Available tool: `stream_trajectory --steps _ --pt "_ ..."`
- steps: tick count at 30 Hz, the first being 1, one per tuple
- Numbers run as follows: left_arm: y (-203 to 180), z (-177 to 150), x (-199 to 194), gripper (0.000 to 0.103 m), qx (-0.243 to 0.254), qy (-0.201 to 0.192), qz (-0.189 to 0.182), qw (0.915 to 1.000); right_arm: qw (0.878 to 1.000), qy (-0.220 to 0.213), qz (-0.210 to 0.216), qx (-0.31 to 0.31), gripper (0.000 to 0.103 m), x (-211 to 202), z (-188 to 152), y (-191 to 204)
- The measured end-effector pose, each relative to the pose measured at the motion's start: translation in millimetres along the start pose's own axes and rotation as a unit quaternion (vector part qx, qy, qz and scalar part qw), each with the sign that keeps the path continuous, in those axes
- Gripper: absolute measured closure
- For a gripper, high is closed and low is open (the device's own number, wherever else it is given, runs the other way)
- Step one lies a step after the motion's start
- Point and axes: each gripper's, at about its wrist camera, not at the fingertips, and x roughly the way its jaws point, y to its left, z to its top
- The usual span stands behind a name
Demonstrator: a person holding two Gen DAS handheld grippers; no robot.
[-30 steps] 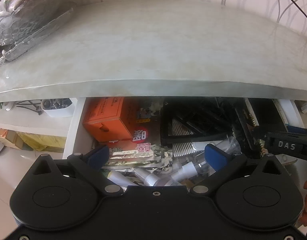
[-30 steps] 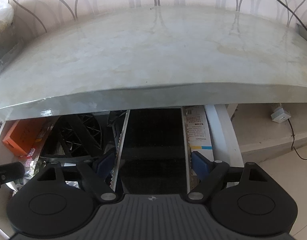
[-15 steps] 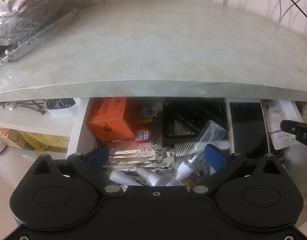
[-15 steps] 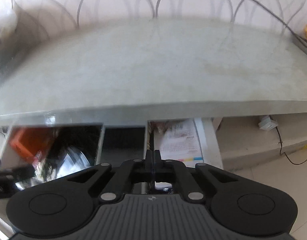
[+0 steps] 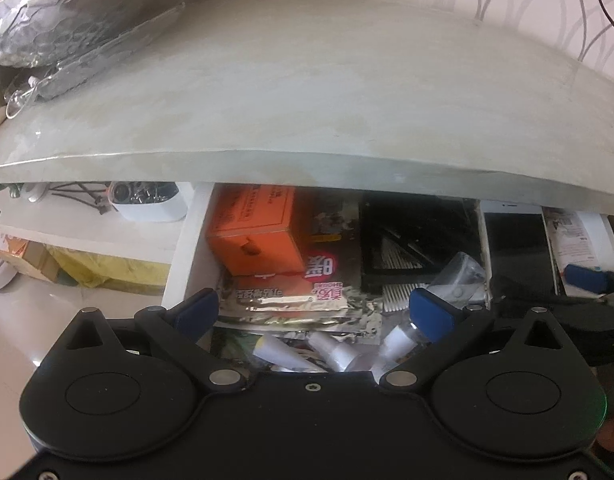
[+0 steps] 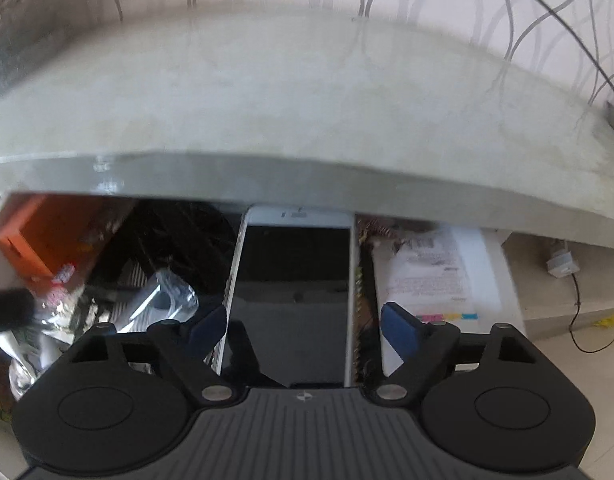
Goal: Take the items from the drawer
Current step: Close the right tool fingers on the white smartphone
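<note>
The open drawer (image 5: 187, 256) under the pale stone top holds an orange box (image 5: 259, 236), a foil packet (image 5: 291, 292), a black grille (image 5: 419, 248), small white tubes (image 5: 335, 352), a clear bag (image 5: 463, 276), a white phone (image 6: 295, 280) and a printed leaflet (image 6: 435, 272). My left gripper (image 5: 315, 310) hangs open over the foil packet and tubes, holding nothing. My right gripper (image 6: 303, 326) is opening its jaws; the phone lies between them, below, and the pads do not press on it. One blue fingertip (image 5: 587, 276) of the right gripper shows in the left wrist view.
The stone top (image 5: 307, 100) overhangs the back of the drawer. Bagged clutter (image 5: 47, 20) sits on its left end. A white shelf with a small white device (image 5: 147, 200) is left of the drawer, a yellow bag (image 5: 107, 268) below it. A plug and cable (image 6: 561, 264) lie to the right.
The right gripper shut half a second ago and has opened wide again, now centred over the phone. In the left wrist view it has drawn back to the drawer's right edge. The left gripper stayed put.
</note>
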Motion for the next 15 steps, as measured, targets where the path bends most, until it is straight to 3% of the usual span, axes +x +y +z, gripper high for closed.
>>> stream_trajectory --steps 10,15 --pt "13 -1 1 0.0 -0.008 0.004 -0.012 0.9999 0.999 0.016 -0.035 -0.034 0.009 20 8 28" --pt "17 -1 -1 0.0 -0.008 0.003 -0.017 0.9998 0.998 0.014 -0.043 -0.045 0.015 23 12 29"
